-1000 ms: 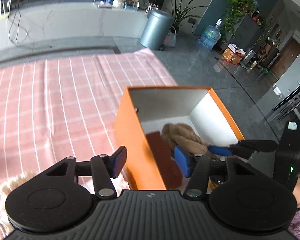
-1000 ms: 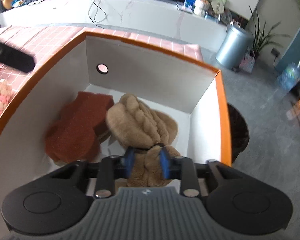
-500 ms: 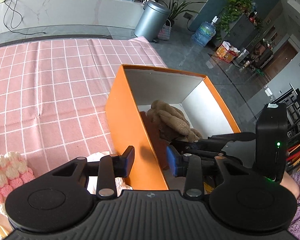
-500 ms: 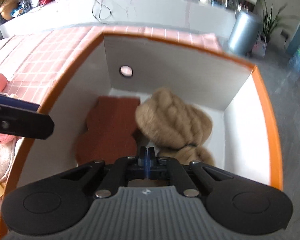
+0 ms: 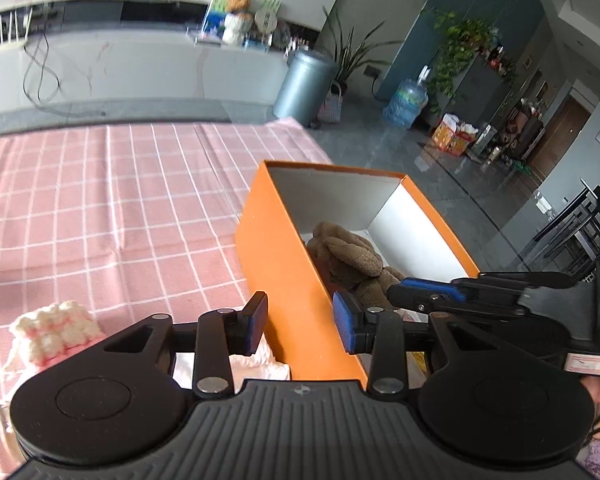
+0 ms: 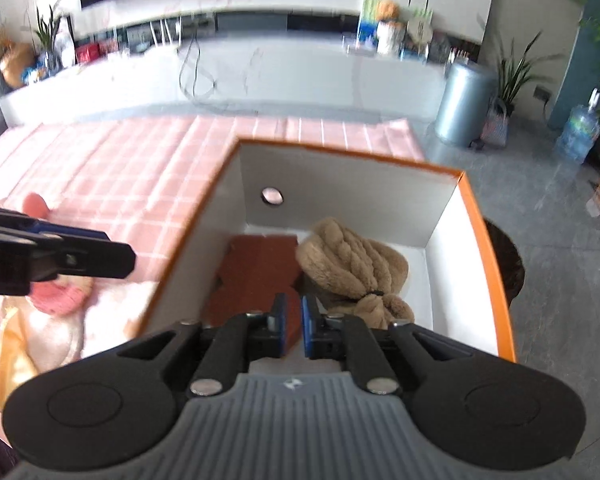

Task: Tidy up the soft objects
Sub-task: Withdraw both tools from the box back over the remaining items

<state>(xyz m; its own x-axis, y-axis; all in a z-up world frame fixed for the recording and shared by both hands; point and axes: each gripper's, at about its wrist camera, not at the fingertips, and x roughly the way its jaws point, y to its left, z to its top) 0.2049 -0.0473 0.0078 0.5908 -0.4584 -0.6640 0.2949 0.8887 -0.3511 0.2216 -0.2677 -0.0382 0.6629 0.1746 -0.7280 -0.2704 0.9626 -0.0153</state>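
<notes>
An orange box [image 5: 276, 264] with white inside [image 6: 452, 248] stands on a pink checked cloth [image 5: 100, 200]. In it lie a tan plush toy [image 6: 352, 264] and a rust-red soft piece [image 6: 256, 268]; the plush also shows in the left wrist view [image 5: 348, 256]. My right gripper [image 6: 293, 326] is almost shut and empty, above the box's near end. My left gripper [image 5: 300, 326] is open and empty, straddling the box's near left wall. A pink and cream knitted piece [image 5: 56, 332] and a white soft item [image 5: 260, 360] lie left of the box.
More soft toys, pink and white [image 6: 56, 312], lie on the cloth left of the box. The table edge runs just behind and right of the box, with grey floor [image 5: 380, 148] beyond. A metal bin [image 5: 304, 80] and counter [image 5: 140, 64] stand far back.
My right gripper let go of the tan plush, shut, then pulled back and up out of the box. My left gripper stayed open and shifted slightly by the box wall.
</notes>
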